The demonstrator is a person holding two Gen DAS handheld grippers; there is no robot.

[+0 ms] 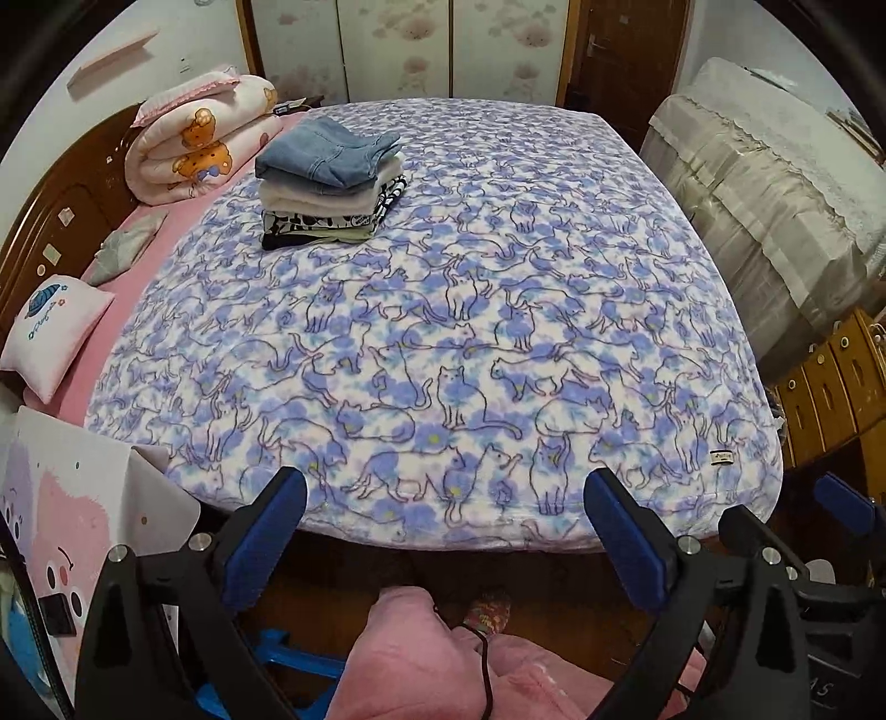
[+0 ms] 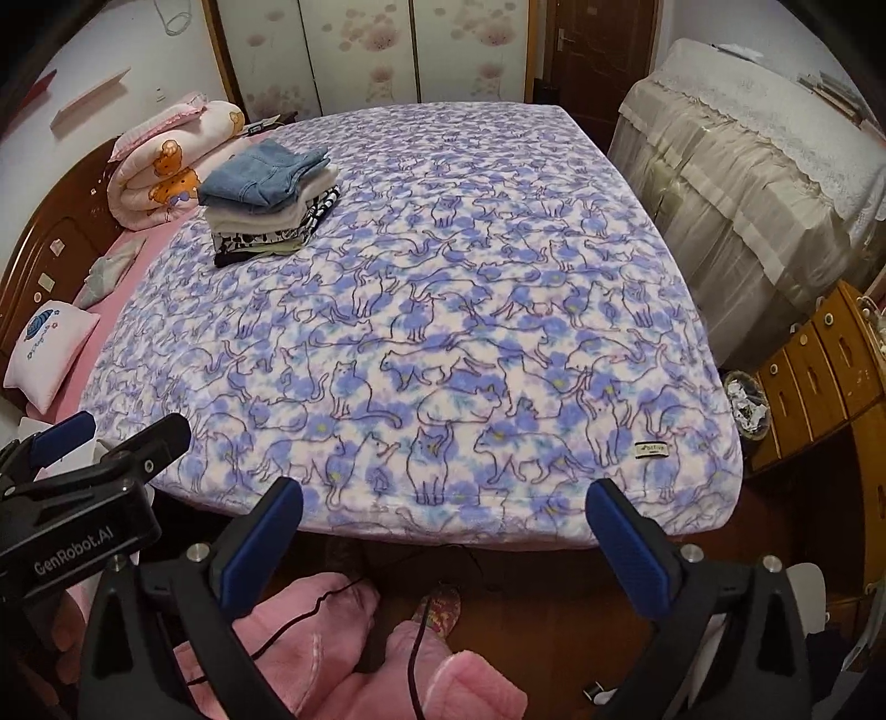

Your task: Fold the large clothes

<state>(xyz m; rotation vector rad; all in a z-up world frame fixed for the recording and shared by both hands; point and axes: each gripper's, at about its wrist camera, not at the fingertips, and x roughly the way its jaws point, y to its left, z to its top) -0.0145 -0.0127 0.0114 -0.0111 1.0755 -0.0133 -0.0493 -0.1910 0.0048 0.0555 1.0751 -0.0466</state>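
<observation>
One bed blanket (image 1: 470, 310) with a blue cat print. One stack of folded clothes (image 1: 332, 183), about four garments: one blue denim piece on top, one pale, one black-and-white patterned, one dark at the bottom. One rolled pink quilt (image 1: 199, 144). One small pink pillow (image 1: 52, 332). Two grippers: left gripper (image 1: 443, 531), right gripper (image 2: 443, 531).

I am holding both wrist cameras just off the near edge of the bed, tilting them down across the purple-and-white cat-print fleece blanket (image 1: 443, 310) toward the far floral wardrobe doors (image 1: 398, 44). My left view is sitting slightly left of my right view; each is catching the other gripper at its side edge. Both are sharing the stack of folded clothes topped with blue denim (image 2: 266, 205)
</observation>
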